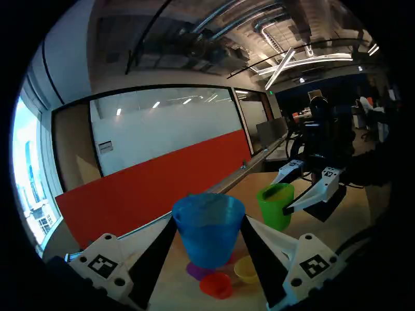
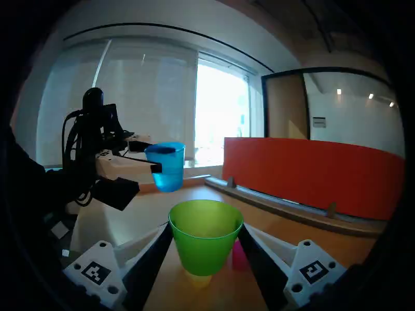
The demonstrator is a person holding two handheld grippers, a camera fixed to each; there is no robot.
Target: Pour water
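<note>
Left gripper (image 1: 208,220) fingers pinch your blue cup (image 1: 207,238); right gripper (image 2: 206,227) fingers pinch the green cup (image 2: 205,246) near it.

Two big cups: one blue cup (image 1: 208,228) and one green cup (image 1: 275,205). Three small cups stand together on the one desk (image 1: 248,191): one purple cup (image 1: 196,271), one red cup (image 1: 216,284), one yellow cup (image 1: 246,269). In the right gripper view a pink cup (image 2: 239,256) shows, possibly the red one again, so perhaps four. Two grippers: left gripper (image 1: 208,220), right gripper (image 2: 206,228).
</note>
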